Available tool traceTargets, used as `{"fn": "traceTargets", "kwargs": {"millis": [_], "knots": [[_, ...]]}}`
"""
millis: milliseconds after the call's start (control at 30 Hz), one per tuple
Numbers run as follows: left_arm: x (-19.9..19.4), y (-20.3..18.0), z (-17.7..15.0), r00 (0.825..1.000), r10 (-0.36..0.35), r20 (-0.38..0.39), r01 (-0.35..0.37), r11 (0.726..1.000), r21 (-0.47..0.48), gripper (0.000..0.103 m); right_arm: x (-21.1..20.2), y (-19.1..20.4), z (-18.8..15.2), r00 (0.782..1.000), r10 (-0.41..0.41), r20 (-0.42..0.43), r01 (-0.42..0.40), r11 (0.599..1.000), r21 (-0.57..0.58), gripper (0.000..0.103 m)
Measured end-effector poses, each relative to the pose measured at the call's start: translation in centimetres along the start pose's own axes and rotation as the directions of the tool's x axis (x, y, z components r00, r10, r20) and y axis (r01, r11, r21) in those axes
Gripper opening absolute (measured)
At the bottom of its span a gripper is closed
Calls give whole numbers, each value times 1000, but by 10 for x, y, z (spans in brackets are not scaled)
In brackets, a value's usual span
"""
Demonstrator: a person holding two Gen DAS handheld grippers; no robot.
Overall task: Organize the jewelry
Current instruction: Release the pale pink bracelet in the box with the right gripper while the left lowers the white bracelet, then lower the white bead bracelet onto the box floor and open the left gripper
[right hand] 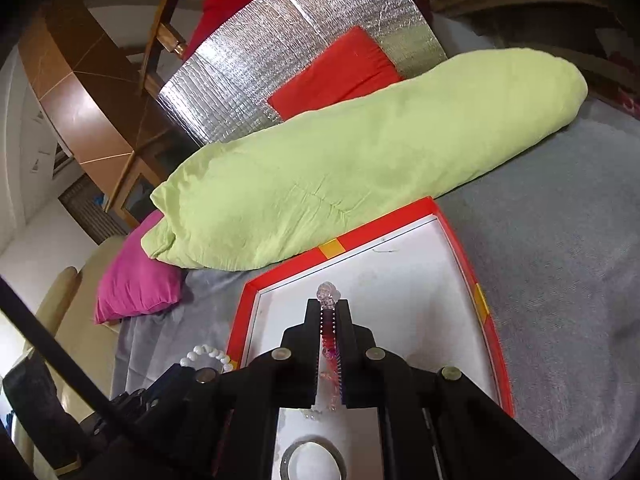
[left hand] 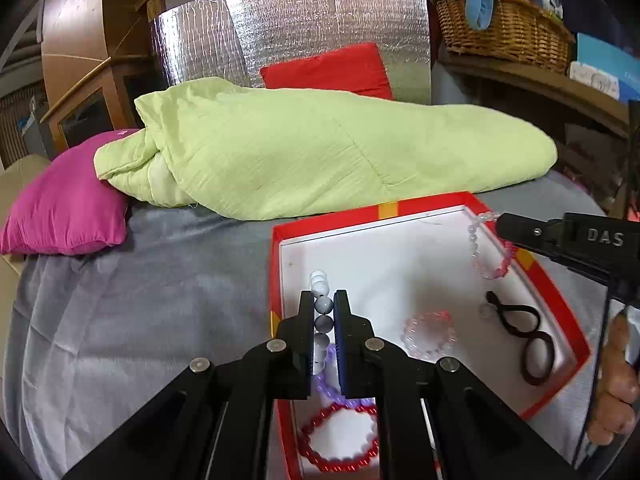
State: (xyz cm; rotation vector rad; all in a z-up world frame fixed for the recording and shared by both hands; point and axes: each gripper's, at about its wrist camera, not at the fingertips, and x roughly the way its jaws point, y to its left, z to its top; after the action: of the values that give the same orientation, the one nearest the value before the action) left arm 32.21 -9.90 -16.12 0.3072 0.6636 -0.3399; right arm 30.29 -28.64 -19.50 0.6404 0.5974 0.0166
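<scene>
Bracelets over the red-rimmed white cardboard box [left hand: 404,210]: left gripper [left hand: 324,304] clamps a grey-white beaded bracelet [left hand: 322,300], right gripper [right hand: 330,312] clamps a pink-clear beaded bracelet [right hand: 328,300].

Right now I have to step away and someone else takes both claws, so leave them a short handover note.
Left claw: shut on a white bead bracelet, over the red box.
Right claw: shut on a pink and clear bracelet, also over the box.
Already in the box: red bracelet, purple bracelet, clear bracelet, black hair tie.
Left: set both held bracelets down inside.
</scene>
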Motion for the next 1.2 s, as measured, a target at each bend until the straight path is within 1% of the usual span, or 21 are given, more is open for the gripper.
{"fn": "traceTargets", "kwargs": {"millis": [167,400,667,767,867,1033,1067,1100,1133,1167,1200], "knots": [[20,0,7,1000,2,-19,-2,1000,10,10,11,-1,0,1000,4,-18,-4,1000,19,8],[46,4,16,998,-43,-51,41,999,-27,10,27,-10,1,999,4,-43,-1,999,54,8],[65,-3,16,992,-97,-86,92,994,-57,10,42,-15,-1,997,26,-74,-21,997,77,8],[69,-10,13,990,-101,-102,96,994,-48,10,45,-15,-3,996,29,-81,-22,997,78,8],[73,-15,10,988,-92,-127,88,995,-38,10,45,-19,-3,996,14,-82,-6,995,95,8],[73,-17,6,985,-81,-154,74,996,-46,11,41,-26,0,997,-3,-77,12,993,119,11],[73,-17,6,984,-77,-159,70,996,-47,13,40,-27,0,997,-4,-77,14,992,123,11],[73,-18,5,983,-74,-168,67,997,-47,18,39,-27,0,997,-6,-76,15,992,124,11],[73,-19,4,982,-73,-176,66,997,-48,26,38,-28,1,997,-7,-74,16,992,123,11],[73,-20,3,981,-70,-182,63,997,-48,30,37,-28,1,997,-11,-71,20,992,122,11],[73,-20,2,980,-64,-187,57,997,-46,42,36,-28,2,997,-14,-70,22,992,121,11]]}}
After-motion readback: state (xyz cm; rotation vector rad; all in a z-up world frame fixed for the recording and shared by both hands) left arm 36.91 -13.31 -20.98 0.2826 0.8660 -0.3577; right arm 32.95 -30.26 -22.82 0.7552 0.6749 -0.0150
